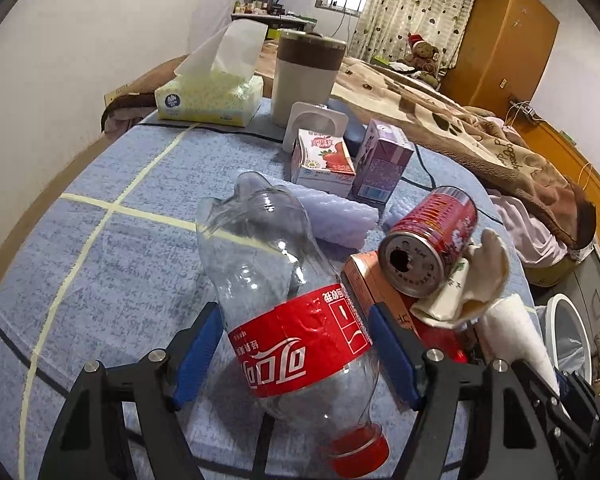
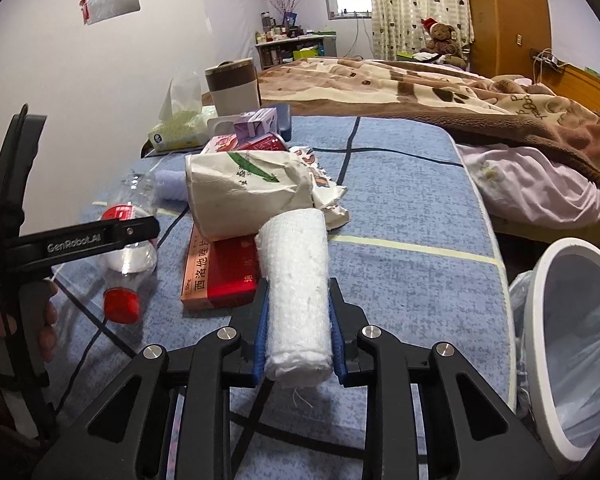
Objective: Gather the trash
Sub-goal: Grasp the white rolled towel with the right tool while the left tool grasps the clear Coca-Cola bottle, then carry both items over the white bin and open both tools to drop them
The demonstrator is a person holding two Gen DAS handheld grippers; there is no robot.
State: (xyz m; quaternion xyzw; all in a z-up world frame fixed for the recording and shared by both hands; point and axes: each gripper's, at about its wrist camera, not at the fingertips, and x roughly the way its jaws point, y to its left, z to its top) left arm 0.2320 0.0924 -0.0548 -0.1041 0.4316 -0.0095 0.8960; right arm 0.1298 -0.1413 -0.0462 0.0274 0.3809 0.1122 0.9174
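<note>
Right gripper [image 2: 298, 332]: clamped on white roll [image 2: 296, 280]; bin [image 2: 540, 320] to its right, seemingly empty. Left gripper [image 1: 294, 340]: pads pressing cola bottle [image 1: 284, 292]. Ahead: can [image 1: 432, 236], cartons [image 1: 324, 160], uncollected.

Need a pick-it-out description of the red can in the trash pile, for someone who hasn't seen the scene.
On the blue checked bedspread, find the trash pile beside the clear cola bottle. The red can lies on its side atop an orange-red box, its silver top with the open drinking hole facing the left wrist camera. It is the pile's only metal item.
</note>
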